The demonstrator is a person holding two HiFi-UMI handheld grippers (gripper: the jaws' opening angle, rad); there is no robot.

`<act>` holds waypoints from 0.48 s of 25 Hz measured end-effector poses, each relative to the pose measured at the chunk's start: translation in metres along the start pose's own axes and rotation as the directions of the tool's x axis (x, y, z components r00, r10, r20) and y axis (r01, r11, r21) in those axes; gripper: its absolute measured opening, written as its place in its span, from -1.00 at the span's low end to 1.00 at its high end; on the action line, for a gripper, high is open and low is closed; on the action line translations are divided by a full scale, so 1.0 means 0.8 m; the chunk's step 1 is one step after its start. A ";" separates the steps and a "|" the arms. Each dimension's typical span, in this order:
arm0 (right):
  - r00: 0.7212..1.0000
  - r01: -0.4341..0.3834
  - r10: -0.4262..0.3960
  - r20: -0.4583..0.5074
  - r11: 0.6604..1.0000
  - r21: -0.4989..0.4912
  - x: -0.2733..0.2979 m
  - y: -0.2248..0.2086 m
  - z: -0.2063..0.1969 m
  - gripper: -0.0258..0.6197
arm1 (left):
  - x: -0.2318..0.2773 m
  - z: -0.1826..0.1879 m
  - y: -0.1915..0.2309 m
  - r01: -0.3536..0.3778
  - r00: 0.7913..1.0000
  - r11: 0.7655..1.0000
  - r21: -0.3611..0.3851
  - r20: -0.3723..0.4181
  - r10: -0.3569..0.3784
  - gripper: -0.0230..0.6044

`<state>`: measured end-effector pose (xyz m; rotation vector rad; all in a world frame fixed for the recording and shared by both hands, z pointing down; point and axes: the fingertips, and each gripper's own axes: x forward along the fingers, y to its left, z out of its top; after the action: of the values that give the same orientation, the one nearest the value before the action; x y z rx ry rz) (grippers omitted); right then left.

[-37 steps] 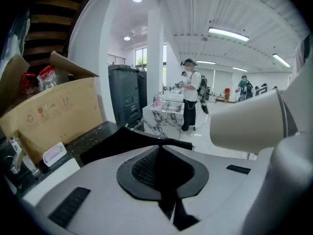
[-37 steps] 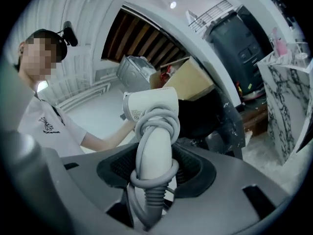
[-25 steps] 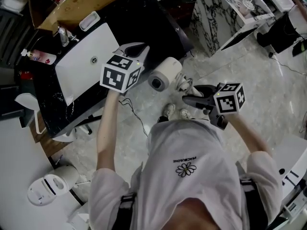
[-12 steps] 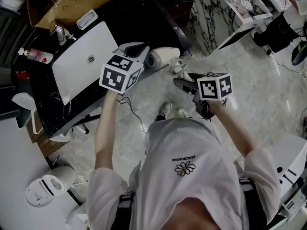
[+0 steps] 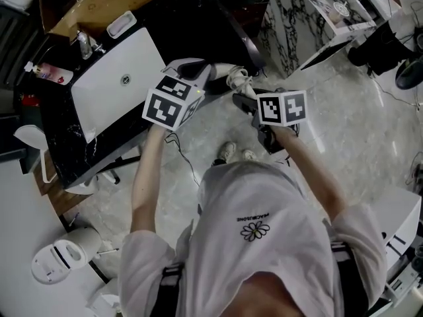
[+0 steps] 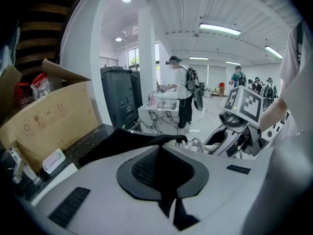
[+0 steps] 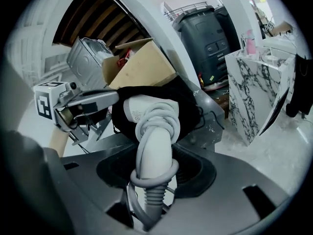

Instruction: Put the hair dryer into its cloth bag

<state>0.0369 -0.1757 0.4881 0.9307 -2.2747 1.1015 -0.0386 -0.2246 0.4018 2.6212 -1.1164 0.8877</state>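
Change in the last second: your right tongs (image 7: pixel 152 173) have swung in toward the left. The hair dryer (image 7: pixel 159 148) was well apart from the bag (image 6: pixel 117 143) with its nozzle showing; its head now sits in the bag's mouth, black cloth around it. The handle is not in yet. Your left tongs (image 6: pixel 162 151) haven't moved.

Tongs state:
- Left: nearly closed, pinching the bag's rim and holding the mouth up.
- Right: clamped on the dryer's handle, with the cord (image 7: pixel 161 112) wound around it.

Nothing carries either item. Both hang over the floor, near the edge of the black surface (image 5: pixel 198 25).

My read is that insertion has started. What's left is to push the handle through, and the cord loops look likely to snag on the rim.

Writing:
- There's a printed label on the dryer body in the right gripper view, too small to read.
- The cardboard box (image 6: pixel 49 116) shows handling symbols and no legible words.
- Your shirt (image 5: pixel 254 230) has a flower print under one line of text I can't read.
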 end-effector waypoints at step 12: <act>0.998 0.049 -0.049 0.041 0.999 0.004 0.051 0.006 0.050 -0.28 | -0.002 0.011 -0.003 0.009 1.000 1.000 0.022 0.017 -0.009 -0.83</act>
<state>0.0017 -0.2211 0.4884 1.0136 -2.2713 1.0747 -0.0341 -0.2252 0.3940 2.6543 -1.1048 0.8819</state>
